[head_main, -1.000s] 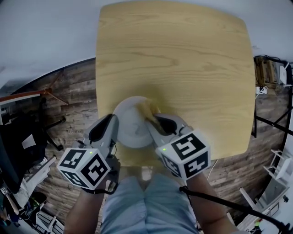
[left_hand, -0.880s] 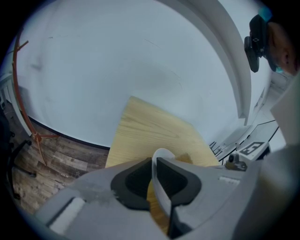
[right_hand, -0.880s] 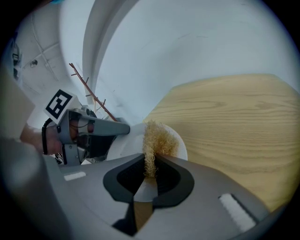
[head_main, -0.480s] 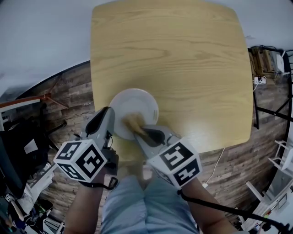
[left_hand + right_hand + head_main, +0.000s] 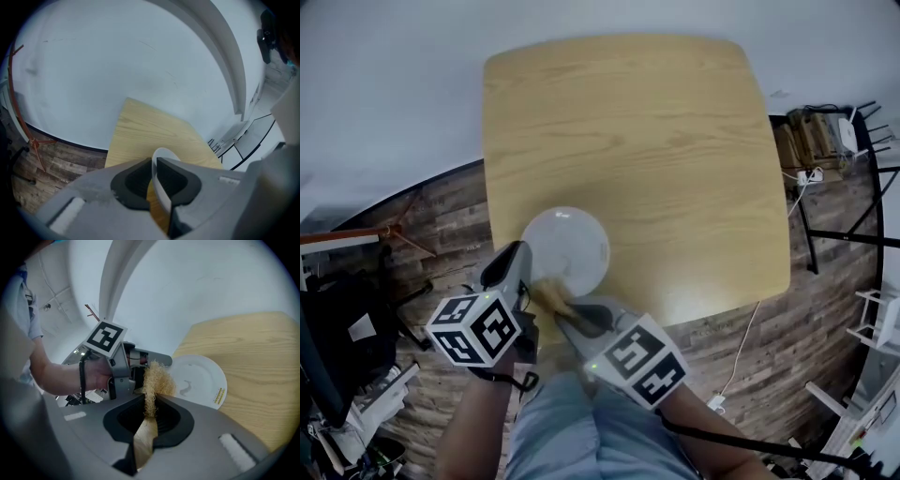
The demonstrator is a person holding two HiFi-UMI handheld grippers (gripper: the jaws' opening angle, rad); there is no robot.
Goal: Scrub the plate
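The right gripper [image 5: 151,403] pinches a tan fibrous scrubber [image 5: 157,378]. The left gripper [image 5: 153,161] is clamped on the rim of the white plate [image 5: 161,154], at the table's [image 5: 628,122] lower left edge in the head view. Within the last second the scrubber swept from the plate's upper right rim to its near rim, so one stroke looks done, though a grey smear [image 5: 187,387] suggests more scrubbing is needed.

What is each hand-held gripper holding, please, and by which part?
Left hand-held gripper: plate, by its rim. Right hand-held gripper: scrubber, by one end.
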